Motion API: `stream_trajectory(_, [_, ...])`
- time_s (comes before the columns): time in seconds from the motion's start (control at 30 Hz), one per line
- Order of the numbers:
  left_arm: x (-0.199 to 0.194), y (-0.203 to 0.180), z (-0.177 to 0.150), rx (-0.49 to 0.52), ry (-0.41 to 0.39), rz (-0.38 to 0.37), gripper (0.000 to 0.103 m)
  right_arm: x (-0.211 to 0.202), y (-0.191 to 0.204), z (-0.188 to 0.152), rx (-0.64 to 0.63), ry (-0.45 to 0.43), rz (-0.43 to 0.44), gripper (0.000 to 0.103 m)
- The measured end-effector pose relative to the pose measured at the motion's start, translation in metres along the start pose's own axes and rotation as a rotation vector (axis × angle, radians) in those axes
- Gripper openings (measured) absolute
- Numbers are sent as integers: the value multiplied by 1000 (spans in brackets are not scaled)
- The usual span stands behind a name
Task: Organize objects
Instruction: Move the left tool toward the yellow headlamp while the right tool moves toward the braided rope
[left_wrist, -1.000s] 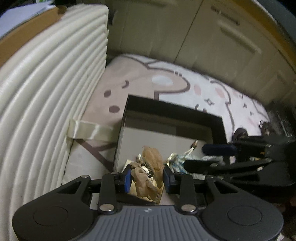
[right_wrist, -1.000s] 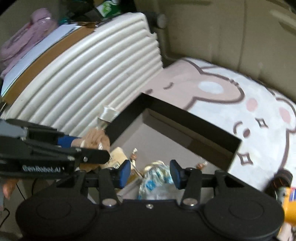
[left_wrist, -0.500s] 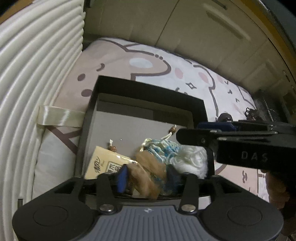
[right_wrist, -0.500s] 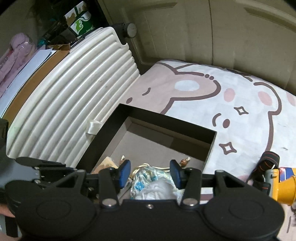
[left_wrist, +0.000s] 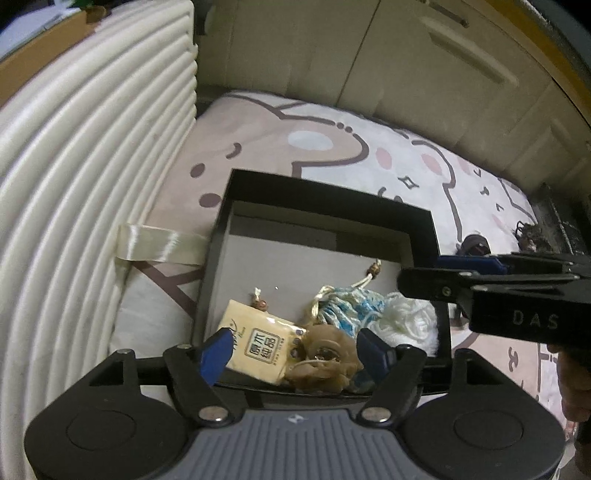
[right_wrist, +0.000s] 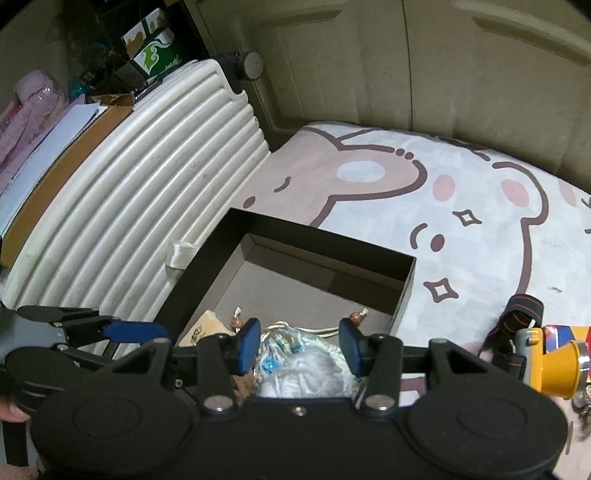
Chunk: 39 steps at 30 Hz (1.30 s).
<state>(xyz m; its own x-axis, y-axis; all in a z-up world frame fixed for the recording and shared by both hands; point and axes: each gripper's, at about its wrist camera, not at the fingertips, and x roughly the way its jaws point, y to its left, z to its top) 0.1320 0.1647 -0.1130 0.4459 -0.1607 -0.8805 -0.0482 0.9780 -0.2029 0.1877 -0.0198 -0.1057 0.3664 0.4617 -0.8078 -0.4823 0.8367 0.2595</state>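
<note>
A black open box (left_wrist: 325, 201) sits on a bear-print mat; it also shows in the right wrist view (right_wrist: 317, 236). Inside lie a cream packet (left_wrist: 258, 341), a brown plush toy (left_wrist: 325, 356), a blue-white drawstring pouch (left_wrist: 345, 308) and white yarn (left_wrist: 404, 319). My left gripper (left_wrist: 295, 350) is open above the box's near edge, the brown toy lying loose between its fingers. My right gripper (right_wrist: 297, 341) is open and empty over the pouch (right_wrist: 291, 349) and yarn (right_wrist: 314, 374).
A white ribbed case (left_wrist: 85, 155) stands along the left with a cream strap (left_wrist: 159, 243). Beige cabinet doors (left_wrist: 406, 74) close the back. A yellow object (right_wrist: 554, 367) and a black-orange strap (right_wrist: 521, 314) lie on the mat (right_wrist: 461, 184) to the right.
My left gripper carried the brown toy down into the box, then opened and let it go. My right gripper drew back and up a little, staying open.
</note>
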Motion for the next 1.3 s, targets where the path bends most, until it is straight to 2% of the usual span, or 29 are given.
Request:
stream_trajectory(0.43, [-33, -3, 1, -14, -77, 69, 83, -36, -6, -11, 8, -70, -78, 52])
stream_trajectory(0.7, [-46, -11, -2, 8, -99, 105, 90, -54, -8, -17, 8, -112, -135, 71])
stream_trajectory(0.93, [-50, -16, -7, 23, -88, 134, 98, -61, -15, -24, 22, -102, -197, 84])
stream_trajectory(1.1, [-52, -19, -9, 27, -78, 147, 102, -66, -19, -30, 26, -101, -228, 97])
stream_trajectory(1.3, [-51, -23, -12, 30, -70, 155, 103, -72, -25, -36, 34, -102, -249, 103])
